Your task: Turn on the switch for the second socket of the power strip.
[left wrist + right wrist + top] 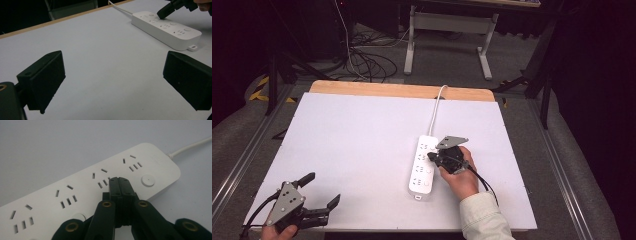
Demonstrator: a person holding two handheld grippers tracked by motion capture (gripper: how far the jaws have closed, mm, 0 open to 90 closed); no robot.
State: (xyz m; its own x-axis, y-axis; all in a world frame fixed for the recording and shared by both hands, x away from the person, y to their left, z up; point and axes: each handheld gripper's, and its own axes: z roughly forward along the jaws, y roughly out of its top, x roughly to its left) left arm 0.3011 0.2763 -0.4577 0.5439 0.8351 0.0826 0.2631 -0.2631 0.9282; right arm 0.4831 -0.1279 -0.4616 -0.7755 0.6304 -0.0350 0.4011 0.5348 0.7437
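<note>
The right gripper, jaws closed, presses down on the power strip at centre-right of the worktop; off-centre, it could slip (missing the button). The left gripper sits open.

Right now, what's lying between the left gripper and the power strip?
Nothing: in the high view, bare white table separates the left gripper from the power strip.
</note>
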